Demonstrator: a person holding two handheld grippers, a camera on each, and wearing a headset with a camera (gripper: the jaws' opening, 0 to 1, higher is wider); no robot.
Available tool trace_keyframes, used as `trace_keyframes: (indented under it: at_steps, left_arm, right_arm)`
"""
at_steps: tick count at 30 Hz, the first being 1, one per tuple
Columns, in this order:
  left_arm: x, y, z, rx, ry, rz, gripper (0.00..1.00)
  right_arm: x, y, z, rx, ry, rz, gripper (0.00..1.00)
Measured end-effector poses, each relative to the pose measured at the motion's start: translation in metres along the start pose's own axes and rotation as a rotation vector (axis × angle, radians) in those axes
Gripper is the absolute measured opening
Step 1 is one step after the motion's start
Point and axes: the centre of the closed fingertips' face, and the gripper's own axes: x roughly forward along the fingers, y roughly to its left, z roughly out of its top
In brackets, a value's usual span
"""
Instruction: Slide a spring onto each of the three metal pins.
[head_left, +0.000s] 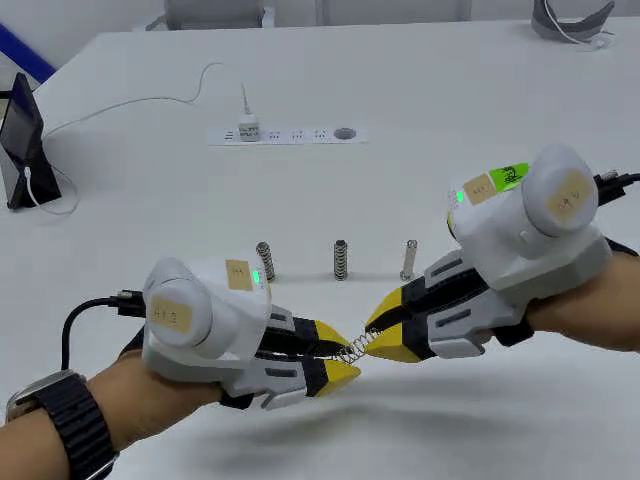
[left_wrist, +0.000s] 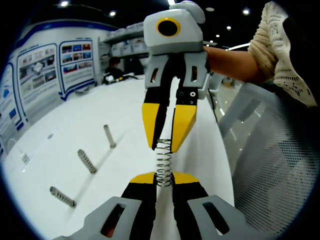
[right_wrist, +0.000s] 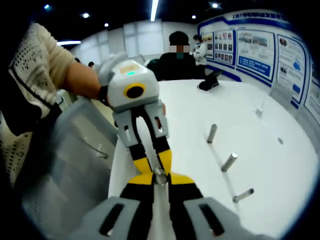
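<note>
Over the white table (head_left: 420, 90), my two grippers clamp one spring (head_left: 357, 347) between them.

My left gripper (head_left: 348, 357) comes in from the lower left and my right gripper (head_left: 372, 338) from the right, so the yellow tips face each other and almost touch. Each has its jaws pressed together on one end of the spring, which lies slanted across the short gap between the tips. Behind them three metal pins (head_left: 341, 260) stand upright in a row. The left and the middle one carry a coil, and at the right end is the bare pin (head_left: 409, 259). I see the held spring near this row, in front of it, touching no pin.
</note>
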Motion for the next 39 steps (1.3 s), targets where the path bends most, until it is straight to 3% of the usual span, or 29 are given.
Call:
trace_keyframes:
  at_steps: [12,19,39]
  left_arm:
    - [-0.001,-0.002,0.006,-0.013,-0.033,-0.004,0.11]
    - [-0.003,0.003,0.008,-0.04,-0.06,0.007,0.11]
    - [-0.004,0.007,0.013,-0.031,-0.089,0.025,0.12]
  right_arm:
    - [0.008,0.004,0.021,-0.046,-0.042,-0.008,0.12]
    - [0.009,0.003,0.024,-0.053,-0.048,-0.022,0.13]
    - [0.007,-0.001,0.027,-0.02,-0.073,-0.05,0.12]
